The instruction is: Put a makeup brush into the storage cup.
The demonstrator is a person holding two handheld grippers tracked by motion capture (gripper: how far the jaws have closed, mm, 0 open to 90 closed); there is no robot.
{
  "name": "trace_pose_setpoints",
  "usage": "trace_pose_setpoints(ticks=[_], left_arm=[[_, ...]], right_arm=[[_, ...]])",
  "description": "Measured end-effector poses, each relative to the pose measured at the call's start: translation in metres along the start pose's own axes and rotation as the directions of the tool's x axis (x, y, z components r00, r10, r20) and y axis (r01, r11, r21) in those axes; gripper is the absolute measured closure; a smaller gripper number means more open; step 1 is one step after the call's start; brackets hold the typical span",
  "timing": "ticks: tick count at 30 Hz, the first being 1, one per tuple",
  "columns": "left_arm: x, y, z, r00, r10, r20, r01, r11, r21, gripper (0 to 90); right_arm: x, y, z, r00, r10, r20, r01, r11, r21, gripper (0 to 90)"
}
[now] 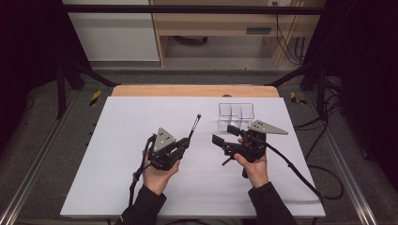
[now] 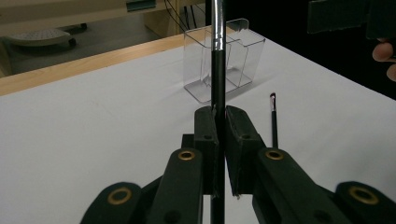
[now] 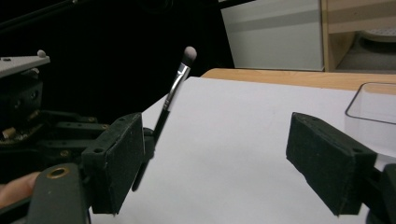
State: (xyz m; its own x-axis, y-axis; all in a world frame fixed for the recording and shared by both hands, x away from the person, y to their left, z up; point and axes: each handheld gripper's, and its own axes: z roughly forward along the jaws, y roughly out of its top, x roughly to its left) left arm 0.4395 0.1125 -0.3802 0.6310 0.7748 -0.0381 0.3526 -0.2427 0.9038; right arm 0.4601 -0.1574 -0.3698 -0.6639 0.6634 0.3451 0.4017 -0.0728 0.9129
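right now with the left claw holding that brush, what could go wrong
1. The left claw is shut on the thin black-handled makeup brush low on its handle, so the long free end could swing or slip.
2. The clear plastic divided organizer looks light; a brush poked at its wall may tip or push it.
3. A second small dark brush lies loose on the white tabletop and could get knocked.

Left tool [image 1: 187, 142] clamped tight; right tool [image 1: 225, 133] jaws wide apart.
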Motion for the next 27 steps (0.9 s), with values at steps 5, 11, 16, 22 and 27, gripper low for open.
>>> trace_pose_setpoints(ticks=[5,11,16,22,27], left_arm=[[-0.007,-0.001,0.004,1.0000,0.002,0.006,-0.002,1.0000,-0.006,83.5],[-0.016,-0.003,0.008,0.9998,0.006,0.020,-0.006,1.0000,-0.006,83.5],[-0.026,-0.003,0.014,0.9993,0.008,0.037,-0.008,1.0000,-0.004,83.5],[-0.036,-0.001,0.017,0.9985,0.021,0.050,-0.020,0.9998,-0.009,83.5],[-0.040,0.001,0.014,0.9982,0.025,0.055,-0.024,0.9995,-0.020,83.5]], right_arm=[[0.002,0.000,0.006,0.9998,0.009,-0.015,-0.009,1.000,0.006,21.6],[0.003,-0.002,0.010,0.9984,0.047,-0.033,-0.047,0.999,0.001,24.7],[0.003,-0.002,0.009,0.9979,0.053,-0.037,-0.052,0.999,0.009,27.0],[0.003,-0.003,0.010,0.9975,0.058,-0.041,-0.057,0.998,0.019,33.9],[0.003,-0.003,0.011,0.9966,0.072,-0.040,-0.071,0.997,0.023,40.4]])
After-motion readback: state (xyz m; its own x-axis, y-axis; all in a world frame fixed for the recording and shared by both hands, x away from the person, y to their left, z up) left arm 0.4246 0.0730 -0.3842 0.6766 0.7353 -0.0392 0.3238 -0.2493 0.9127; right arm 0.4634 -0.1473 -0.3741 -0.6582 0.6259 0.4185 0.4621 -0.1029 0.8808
